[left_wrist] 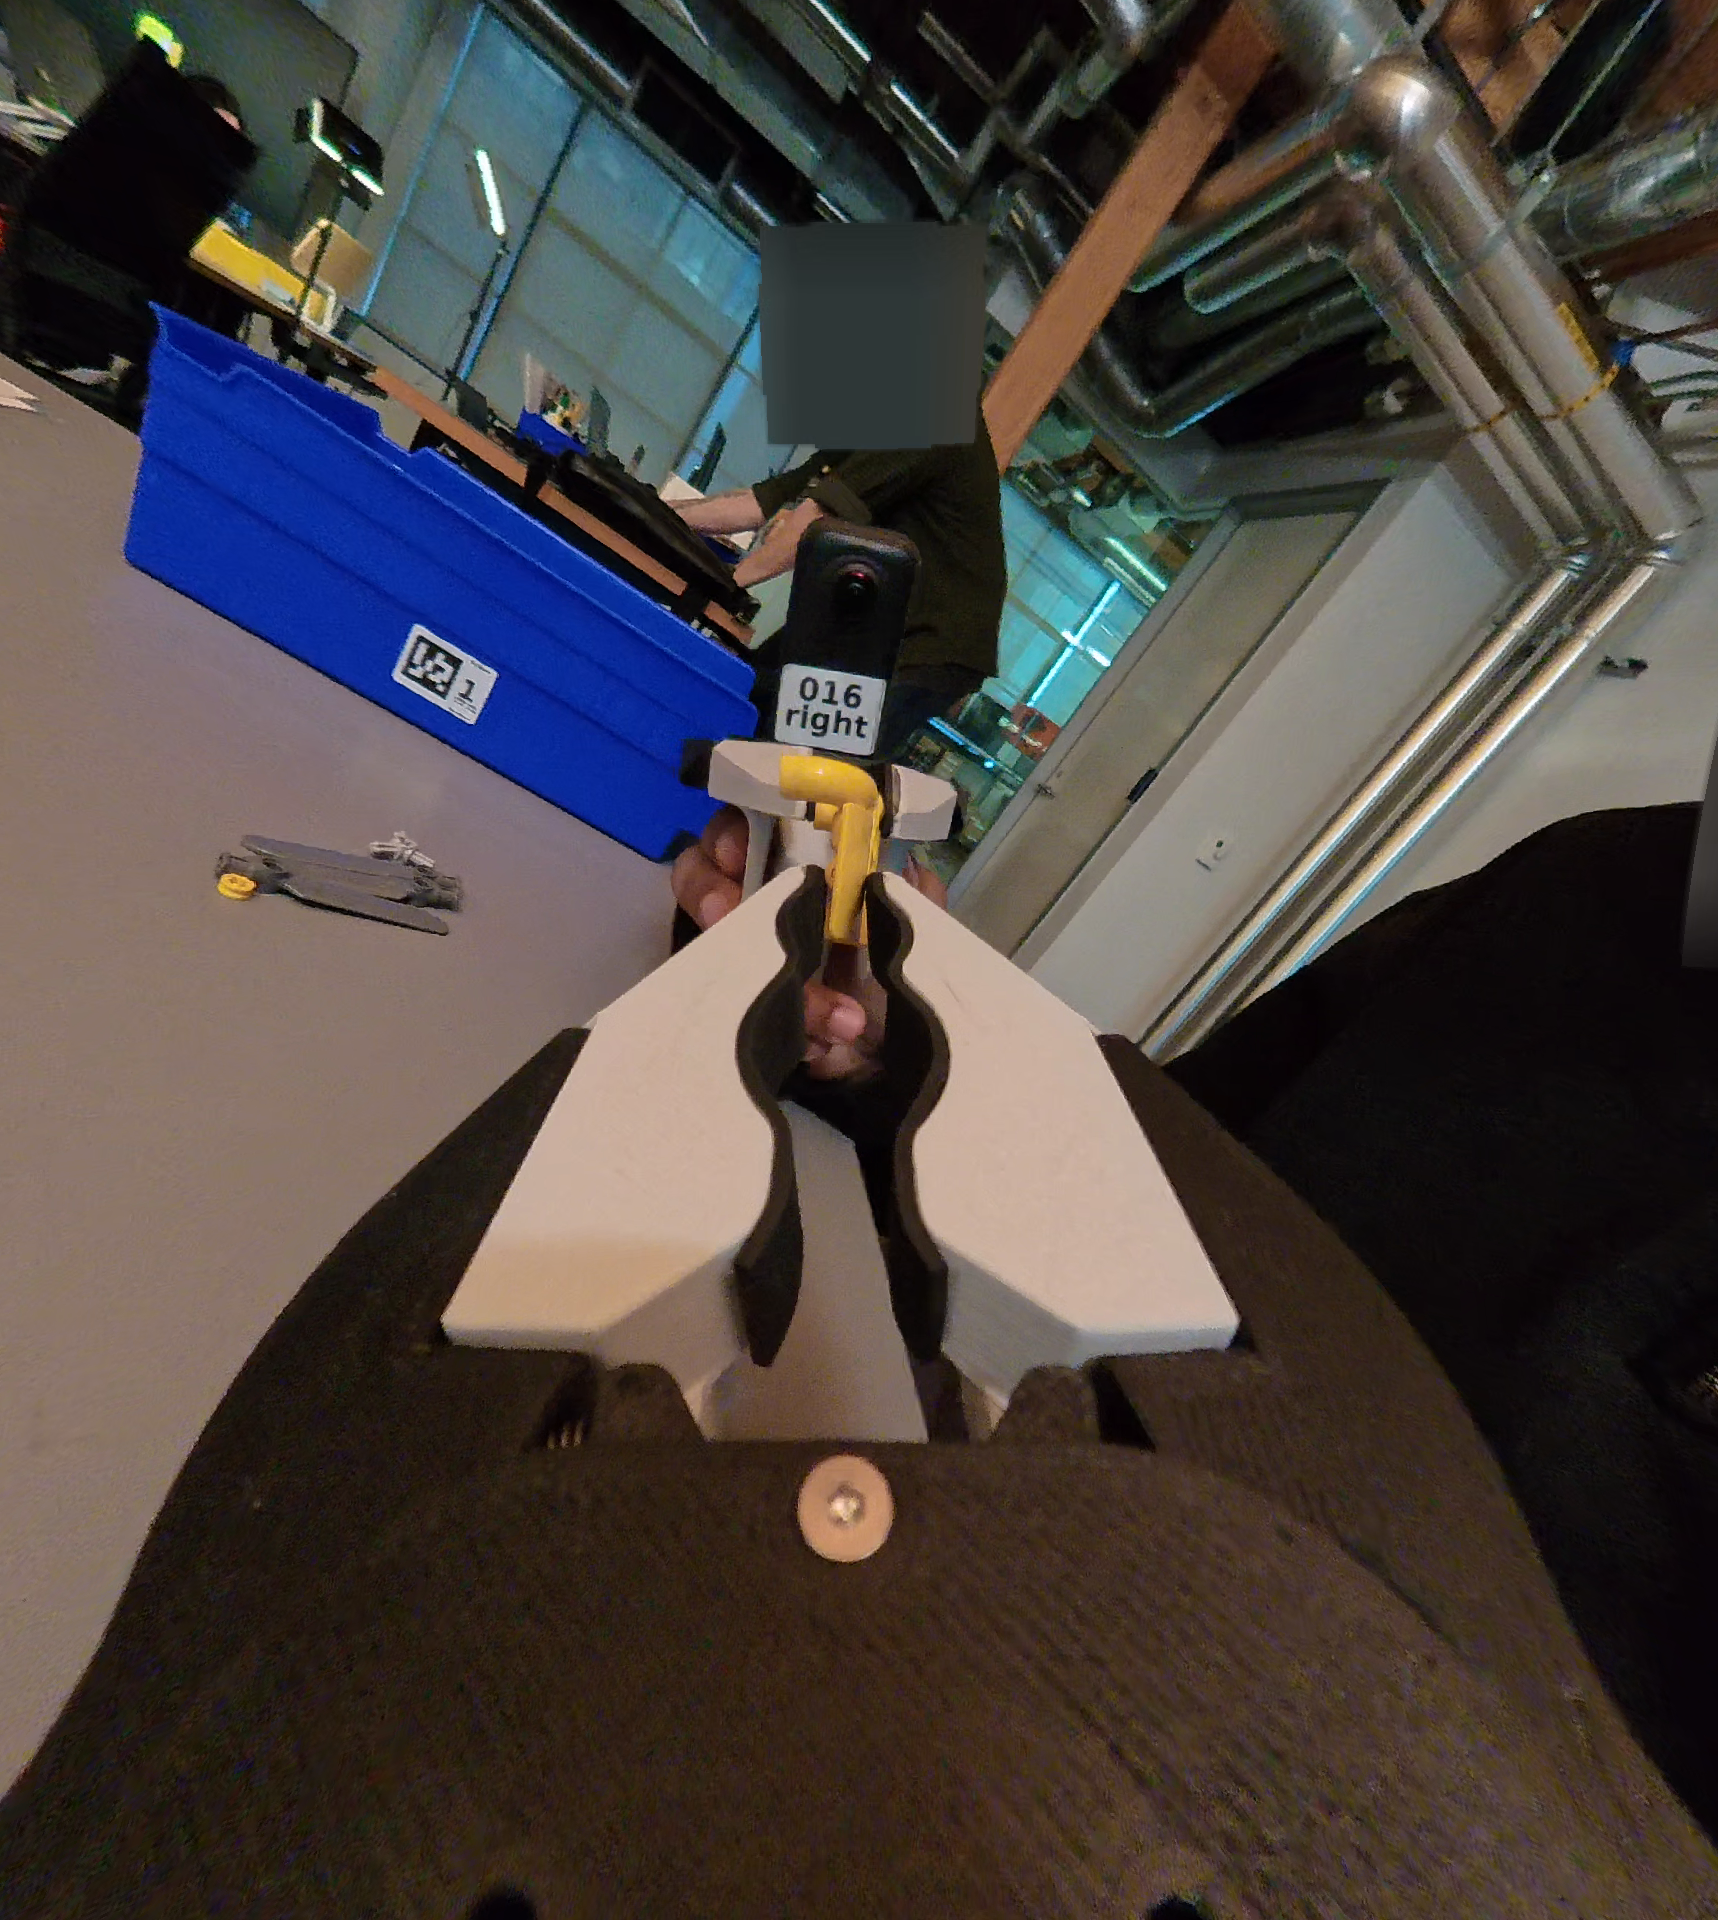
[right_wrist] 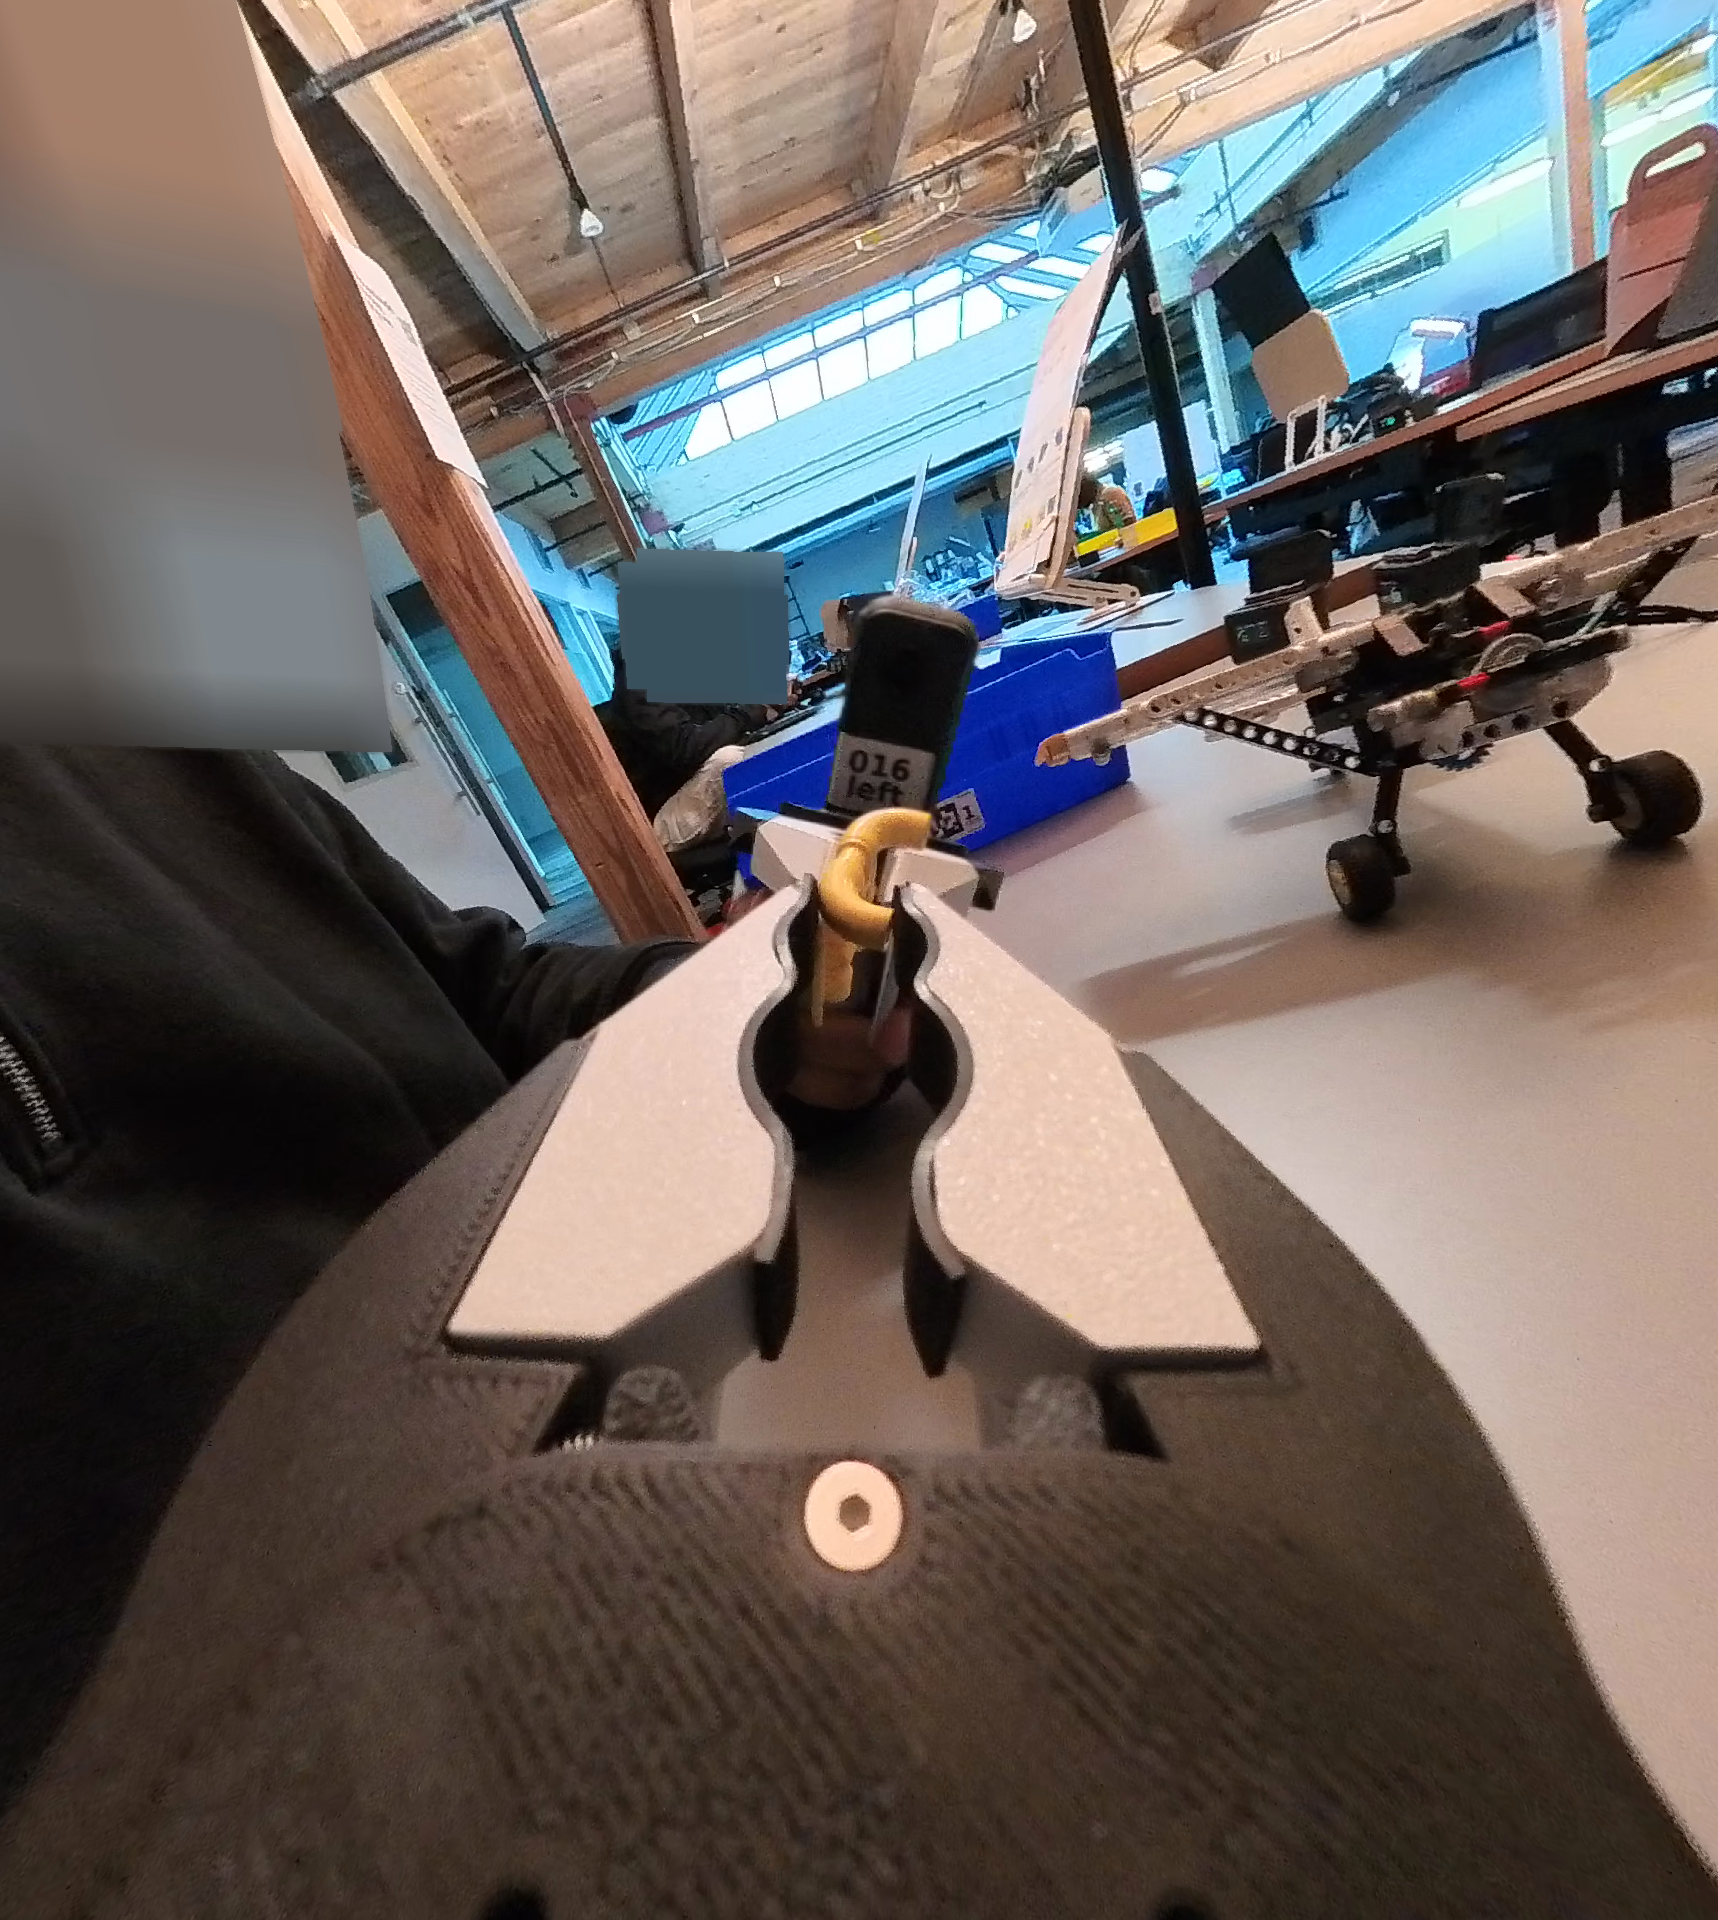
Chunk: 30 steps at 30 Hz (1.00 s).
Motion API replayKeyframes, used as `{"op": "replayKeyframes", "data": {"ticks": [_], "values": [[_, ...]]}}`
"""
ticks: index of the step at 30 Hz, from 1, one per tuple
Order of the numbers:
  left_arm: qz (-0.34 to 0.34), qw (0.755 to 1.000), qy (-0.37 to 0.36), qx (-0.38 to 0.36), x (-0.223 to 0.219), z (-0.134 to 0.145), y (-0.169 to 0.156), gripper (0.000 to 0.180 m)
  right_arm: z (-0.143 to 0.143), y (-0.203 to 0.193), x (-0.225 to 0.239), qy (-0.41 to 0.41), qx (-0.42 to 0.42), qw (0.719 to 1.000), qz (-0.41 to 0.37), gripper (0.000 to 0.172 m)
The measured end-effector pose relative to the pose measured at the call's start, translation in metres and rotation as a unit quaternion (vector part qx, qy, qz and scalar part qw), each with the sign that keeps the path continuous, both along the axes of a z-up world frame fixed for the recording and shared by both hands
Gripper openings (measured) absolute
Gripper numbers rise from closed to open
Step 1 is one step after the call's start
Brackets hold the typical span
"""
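My two grippers face each other tip to tip above the grey table (left_wrist: 107, 1039). My left gripper (left_wrist: 839, 899) is shut on the near end of a yellow angled building-toy piece (left_wrist: 850, 862). The piece runs up to a curved elbow between the right gripper's fingers (left_wrist: 741, 774). In the right wrist view my right gripper (right_wrist: 850, 920) is shut on the same yellow piece (right_wrist: 850, 904). Its curved top reaches the left gripper's fingers (right_wrist: 798, 847) just beyond. A hand shows behind each pair of fingers.
A blue bin (left_wrist: 419, 582) stands on the table and also shows in the right wrist view (right_wrist: 1021, 717). Grey flat parts (left_wrist: 346, 883) and a small yellow ring (left_wrist: 234, 885) lie loose to the left. A building-toy aircraft model (right_wrist: 1457, 665) stands to the right. A wooden post (right_wrist: 481, 582) rises behind. The tips of both grippers are at nearly the same place.
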<state>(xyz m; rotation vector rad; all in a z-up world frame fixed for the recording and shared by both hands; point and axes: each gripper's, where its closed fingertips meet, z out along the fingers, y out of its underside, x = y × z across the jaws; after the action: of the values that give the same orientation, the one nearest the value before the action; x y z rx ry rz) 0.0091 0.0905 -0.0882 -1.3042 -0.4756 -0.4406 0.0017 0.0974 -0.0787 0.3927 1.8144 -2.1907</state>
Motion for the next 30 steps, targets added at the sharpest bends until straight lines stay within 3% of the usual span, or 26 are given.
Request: {"op": "replayKeyframes", "data": {"ticks": [2, 5, 8, 15, 22, 30], "values": [[-0.020, 0.999, -0.015, 0.022, 0.004, 0.004, -0.001, 0.009, -0.002, -0.002, 0.002, -0.007, 0.004, 1.000, 0.010, 0.011], [-0.046, 0.997, -0.039, 0.046, 0.008, 0.007, 0.001, 0.035, -0.008, -0.010, 0.007, -0.015, 0.029, 0.999, 0.027, 0.011], [-0.035, 0.998, -0.033, 0.028, 0.006, 0.003, 0.001, 0.011, -0.006, -0.011, 0.011, -0.011, 0.022, 0.999, 0.037, 0.011], [-0.058, 0.997, -0.047, 0.023, 0.010, 0.000, 0.003, 0.010, 0.001, -0.005, 0.008, 0.029, 0.007, 1.000, 0.007, 0.015], [-0.135, 0.970, -0.167, 0.116, 0.008, 0.010, -0.010, 0.010, 0.016, 0.008, 0.011, 0.130, -0.040, 0.990, -0.046, 0.015], [-0.133, 0.981, -0.105, 0.098, 0.019, 0.016, -0.006, 0.010, 0.013, 0.004, 0.011, 0.112, -0.033, 0.993, -0.035, 0.023]]}}
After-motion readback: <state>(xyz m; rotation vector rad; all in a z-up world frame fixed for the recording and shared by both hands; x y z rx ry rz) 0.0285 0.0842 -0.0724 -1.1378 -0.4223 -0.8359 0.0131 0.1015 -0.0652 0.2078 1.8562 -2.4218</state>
